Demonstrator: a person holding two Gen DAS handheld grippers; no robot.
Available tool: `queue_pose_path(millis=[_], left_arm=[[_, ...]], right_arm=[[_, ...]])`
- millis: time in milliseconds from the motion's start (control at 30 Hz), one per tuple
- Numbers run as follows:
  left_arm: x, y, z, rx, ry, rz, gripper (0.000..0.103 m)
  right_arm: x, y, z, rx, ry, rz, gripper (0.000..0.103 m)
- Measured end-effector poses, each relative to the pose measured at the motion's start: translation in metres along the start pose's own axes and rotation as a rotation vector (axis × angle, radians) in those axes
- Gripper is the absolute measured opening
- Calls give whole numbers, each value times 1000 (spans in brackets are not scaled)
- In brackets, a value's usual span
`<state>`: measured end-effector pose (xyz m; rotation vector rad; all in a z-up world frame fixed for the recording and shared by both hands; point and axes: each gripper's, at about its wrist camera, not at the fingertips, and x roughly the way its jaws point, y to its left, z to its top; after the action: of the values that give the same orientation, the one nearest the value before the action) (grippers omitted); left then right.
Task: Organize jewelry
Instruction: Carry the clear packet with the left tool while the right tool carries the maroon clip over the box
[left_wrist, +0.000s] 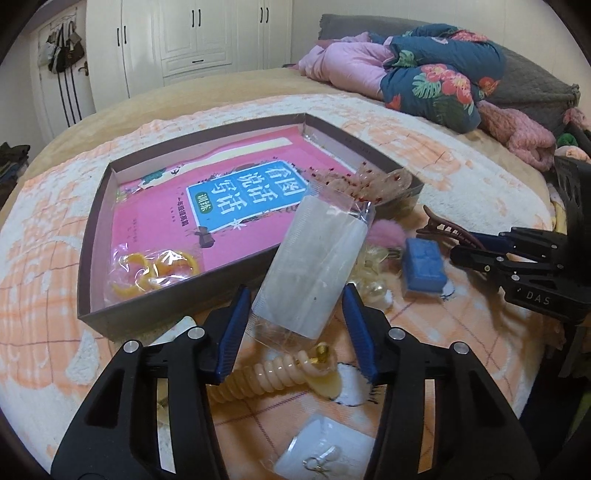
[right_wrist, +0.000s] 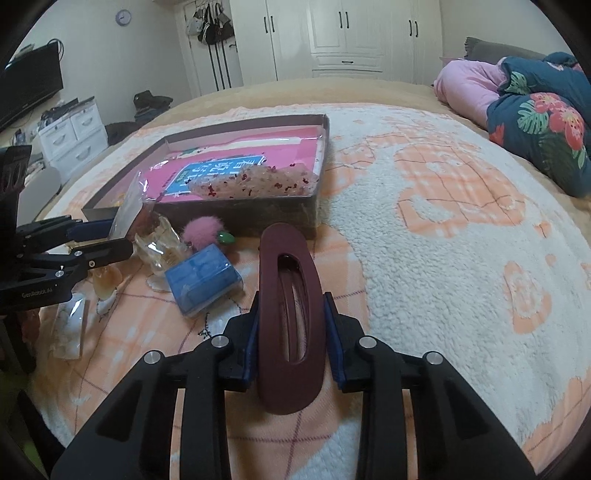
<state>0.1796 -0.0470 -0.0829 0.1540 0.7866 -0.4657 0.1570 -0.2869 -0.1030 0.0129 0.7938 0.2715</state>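
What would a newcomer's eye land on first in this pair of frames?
Probably the dark maroon hair clip clamped lengthwise in the right gripper, filling the right wrist view. Next, the clear plastic packet between the left gripper's fingers, tilted toward the shallow box on the bed, whose floor is covered by a bright pink book.

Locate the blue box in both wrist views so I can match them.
Left wrist: blue box right of centre, on the blanket beside the open tray.
Right wrist: blue box left of centre, ahead-left of the held maroon hair clip.
Shared landmark: pink pom-pom just behind it.
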Motion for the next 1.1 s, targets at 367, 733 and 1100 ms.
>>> queue_pose_path(millis=[367, 733, 1100], left_arm=[[-24, -9, 5, -32, -72, -38, 39], [-47, 8, 12, -88, -150, -20, 39], [-68, 31, 15, -133, -229, 25, 39]], right_arm=[[-33, 0, 2, -2, -75, 4, 29], [-44, 24, 19, -61, -119, 26, 29], [-34, 48, 41, -115, -138, 56, 29]])
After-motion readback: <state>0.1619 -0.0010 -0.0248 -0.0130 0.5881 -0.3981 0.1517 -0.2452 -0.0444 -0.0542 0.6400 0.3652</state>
